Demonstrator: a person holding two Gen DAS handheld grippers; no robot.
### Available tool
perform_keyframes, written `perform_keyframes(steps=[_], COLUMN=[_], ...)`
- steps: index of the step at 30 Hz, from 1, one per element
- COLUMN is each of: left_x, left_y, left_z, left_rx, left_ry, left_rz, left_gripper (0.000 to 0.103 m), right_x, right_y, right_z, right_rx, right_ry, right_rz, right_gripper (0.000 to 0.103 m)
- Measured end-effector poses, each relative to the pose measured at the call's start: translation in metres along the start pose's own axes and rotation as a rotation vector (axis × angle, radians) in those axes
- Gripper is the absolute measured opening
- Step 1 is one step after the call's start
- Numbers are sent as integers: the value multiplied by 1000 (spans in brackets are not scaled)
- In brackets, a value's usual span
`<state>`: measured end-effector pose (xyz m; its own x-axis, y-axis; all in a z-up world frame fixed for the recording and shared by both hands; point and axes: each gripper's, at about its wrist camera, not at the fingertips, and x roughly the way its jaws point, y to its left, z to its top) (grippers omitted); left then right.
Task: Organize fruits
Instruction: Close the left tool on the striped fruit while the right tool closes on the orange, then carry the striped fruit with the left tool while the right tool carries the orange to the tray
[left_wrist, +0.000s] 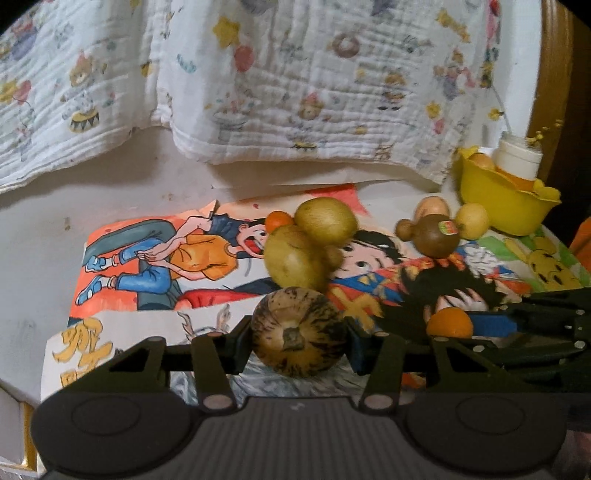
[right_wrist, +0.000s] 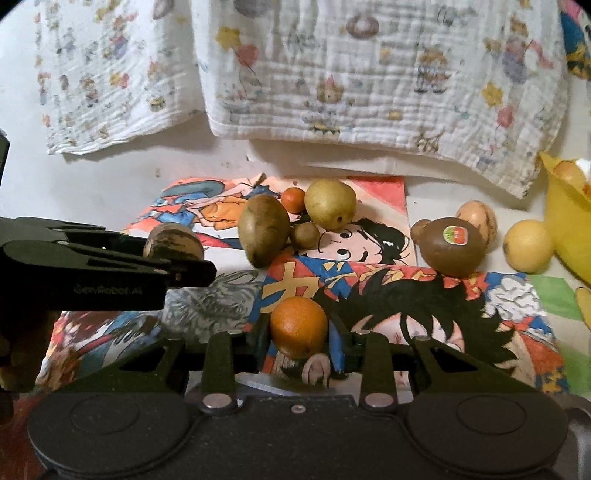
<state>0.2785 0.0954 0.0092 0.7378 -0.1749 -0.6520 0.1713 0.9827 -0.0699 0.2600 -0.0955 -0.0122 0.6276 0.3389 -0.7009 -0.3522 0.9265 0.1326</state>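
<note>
My left gripper (left_wrist: 298, 341) is shut on a tan fruit with dark streaks (left_wrist: 298, 332), held above the cartoon poster (left_wrist: 155, 258); it also shows in the right wrist view (right_wrist: 171, 243). My right gripper (right_wrist: 299, 334) is shut on a small orange (right_wrist: 298, 325), which also shows in the left wrist view (left_wrist: 449, 322). Loose on the poster lie a pear (right_wrist: 330, 201), a brown-green oval fruit (right_wrist: 263, 229), a stickered kiwi (right_wrist: 452, 245), a tiny orange (right_wrist: 293, 198) and a small brown ball (right_wrist: 304, 234). A yellow bowl (left_wrist: 506, 199) stands at the far right.
A yellow round fruit (right_wrist: 528, 243) and a tan streaked fruit (right_wrist: 476, 218) lie near the bowl. A white jar (left_wrist: 519, 153) stands behind the bowl. A printed white cloth (left_wrist: 295, 74) hangs along the back. The table's left edge (left_wrist: 14, 398) is close.
</note>
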Motion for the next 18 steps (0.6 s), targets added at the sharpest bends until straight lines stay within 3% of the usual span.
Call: perform_keyframes(steps=[18], left_x=[-78], left_y=[-68], left_z=[-66], left_rx=[-15], left_ry=[9], left_rz=[-47], left_gripper=[55], right_x=[-86], right_y=[5], right_z=[-70], right_rx=[-94], right_ry=[1], right_rz=[74], right_gripper=[35])
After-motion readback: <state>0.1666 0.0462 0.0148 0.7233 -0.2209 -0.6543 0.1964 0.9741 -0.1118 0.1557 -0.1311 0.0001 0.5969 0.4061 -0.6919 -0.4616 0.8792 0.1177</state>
